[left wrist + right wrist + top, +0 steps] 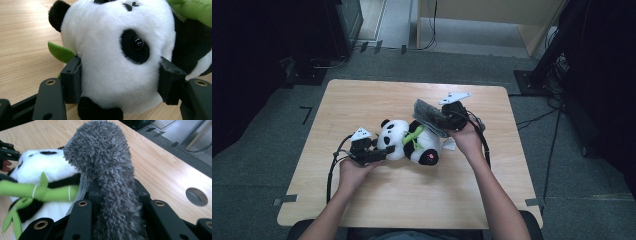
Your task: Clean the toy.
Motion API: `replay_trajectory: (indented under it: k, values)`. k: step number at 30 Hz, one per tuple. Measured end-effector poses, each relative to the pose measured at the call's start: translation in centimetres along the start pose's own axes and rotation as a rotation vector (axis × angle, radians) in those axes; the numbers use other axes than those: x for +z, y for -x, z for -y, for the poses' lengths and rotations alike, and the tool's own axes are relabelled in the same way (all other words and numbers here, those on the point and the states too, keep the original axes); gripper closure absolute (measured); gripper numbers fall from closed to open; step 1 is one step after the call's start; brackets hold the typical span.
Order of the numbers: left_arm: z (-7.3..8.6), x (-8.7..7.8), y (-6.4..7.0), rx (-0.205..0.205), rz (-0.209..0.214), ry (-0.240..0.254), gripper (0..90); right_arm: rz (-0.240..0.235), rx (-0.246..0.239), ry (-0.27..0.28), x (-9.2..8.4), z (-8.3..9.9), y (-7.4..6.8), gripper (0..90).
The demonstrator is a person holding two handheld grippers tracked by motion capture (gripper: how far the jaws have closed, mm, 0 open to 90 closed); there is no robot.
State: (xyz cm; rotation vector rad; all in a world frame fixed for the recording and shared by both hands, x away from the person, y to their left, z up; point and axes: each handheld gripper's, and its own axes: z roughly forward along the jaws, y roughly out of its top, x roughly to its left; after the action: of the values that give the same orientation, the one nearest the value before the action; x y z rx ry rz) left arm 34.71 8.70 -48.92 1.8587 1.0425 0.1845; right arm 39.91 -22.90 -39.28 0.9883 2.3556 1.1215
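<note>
At the middle of the pale wooden table [362, 200] lies a white-and-black plush panda holding green felt bamboo [409, 141], on its side. The left gripper [379, 151] clamps the panda's head between its pads, pinning it. Just right, the right gripper [447, 117] pinches a fuzzy grey fabric piece [105, 165], lifted above the panda's body. I judge the cloth grasped and raised but not yet draped or wrapped over the toy; placing and releasing remain
</note>
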Motion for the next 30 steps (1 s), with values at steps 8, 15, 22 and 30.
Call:
replay_trajectory:
  k: [8, 15, 22, 30]
  values:
    - [0.0, 0.0, -0.1, -0.007, 0.001, -0.001, 32.2, 0.014, 0.039, -0.011, -1.1, 1.3, 0.8, 68.7]
    - [0.0, 0.1, -0.1, -0.011, 0.004, 0.002, 31.3, 0.038, 0.079, -0.045, -2.0, 2.4, 1.8, 70.5]
    - [0.0, 0.0, -0.1, -0.007, 0.003, -0.001, 29.0, 0.049, 0.096, -0.059, -2.5, 2.8, 2.4, 70.7]
    - [0.2, 0.0, -0.1, -0.002, 0.017, 0.009, 23.2, 0.012, 0.061, 0.025, -3.3, -0.3, 0.5, 70.6]
